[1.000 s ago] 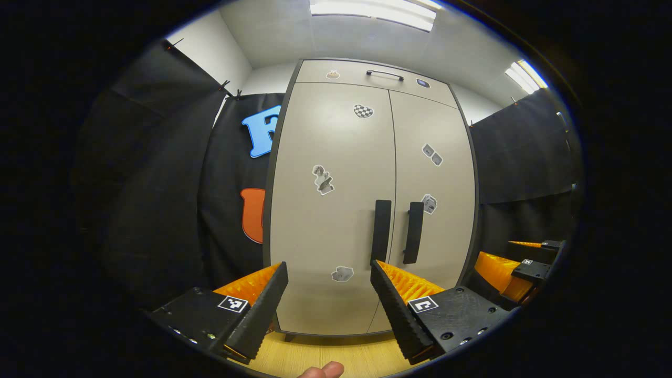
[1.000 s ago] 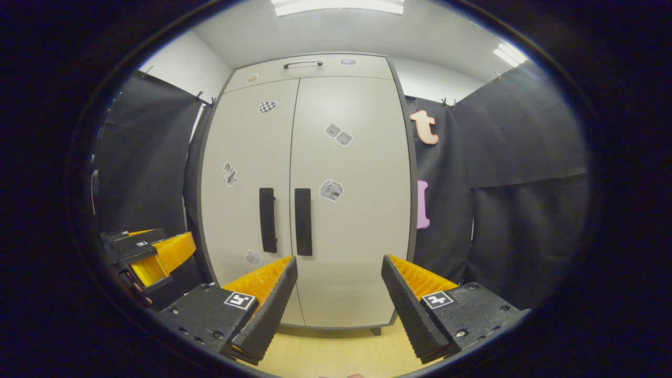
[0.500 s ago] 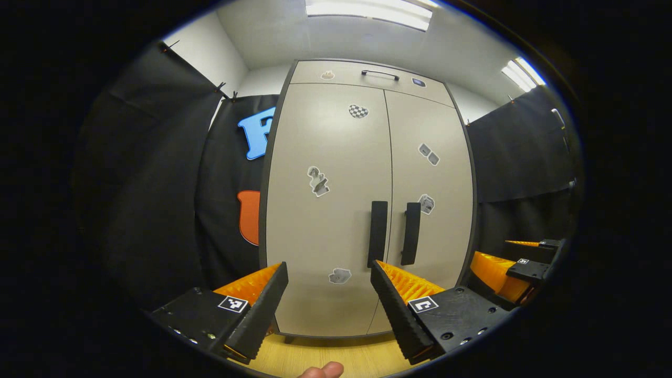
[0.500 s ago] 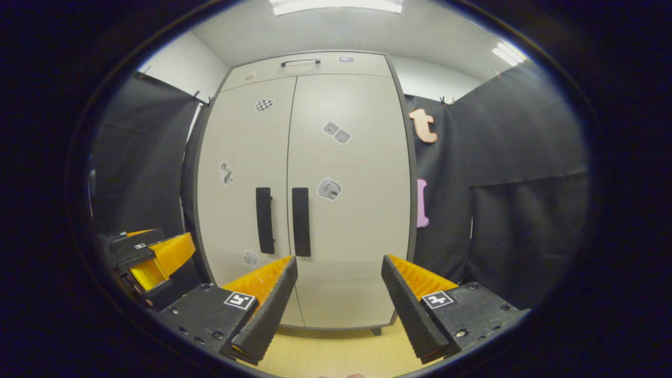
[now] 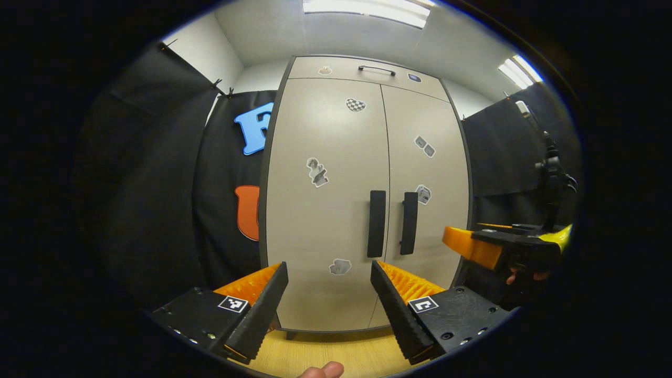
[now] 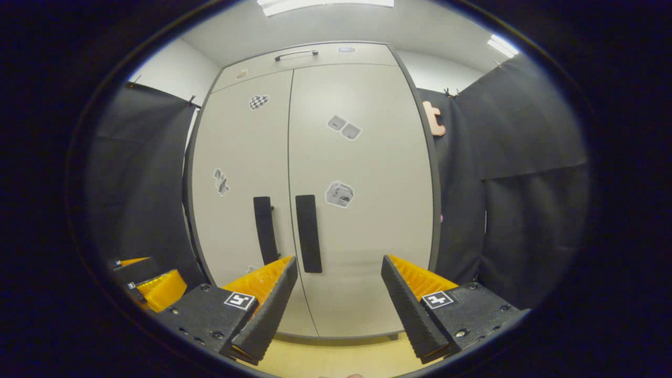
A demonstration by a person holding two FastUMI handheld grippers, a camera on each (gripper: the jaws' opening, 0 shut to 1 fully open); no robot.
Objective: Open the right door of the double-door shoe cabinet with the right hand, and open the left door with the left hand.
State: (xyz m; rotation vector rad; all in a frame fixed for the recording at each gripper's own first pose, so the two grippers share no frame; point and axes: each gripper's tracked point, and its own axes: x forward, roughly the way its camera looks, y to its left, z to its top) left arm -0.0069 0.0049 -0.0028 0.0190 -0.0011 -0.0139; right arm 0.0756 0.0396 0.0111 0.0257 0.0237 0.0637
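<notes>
A tall beige shoe cabinet (image 5: 336,220) (image 6: 367,236) stands ahead with both doors closed. Two dark vertical handles sit side by side at the centre seam: the left door's handle (image 5: 376,223) (image 6: 265,229) and the right door's handle (image 5: 409,223) (image 6: 308,233). My left gripper (image 5: 329,270) is open and held short of the left door. My right gripper (image 6: 339,263) is open with empty jaws, close to the right door, its handle just left of the gap. In the left gripper view the right gripper (image 5: 475,247) reaches in from the right, a hand behind it.
Small stickers dot both doors. A drawer with a thin handle (image 5: 376,69) (image 6: 295,53) tops the cabinet. Black cloth walls (image 5: 152,189) (image 6: 525,173) close in on both sides. Pale wood floor (image 5: 325,354) (image 6: 336,359) runs under the cabinet. A fingertip (image 5: 323,370) pokes in below.
My right gripper has moved forward toward the cabinet, which looms larger in its view. In the left gripper view it has risen and advanced. My left gripper has barely shifted.
</notes>
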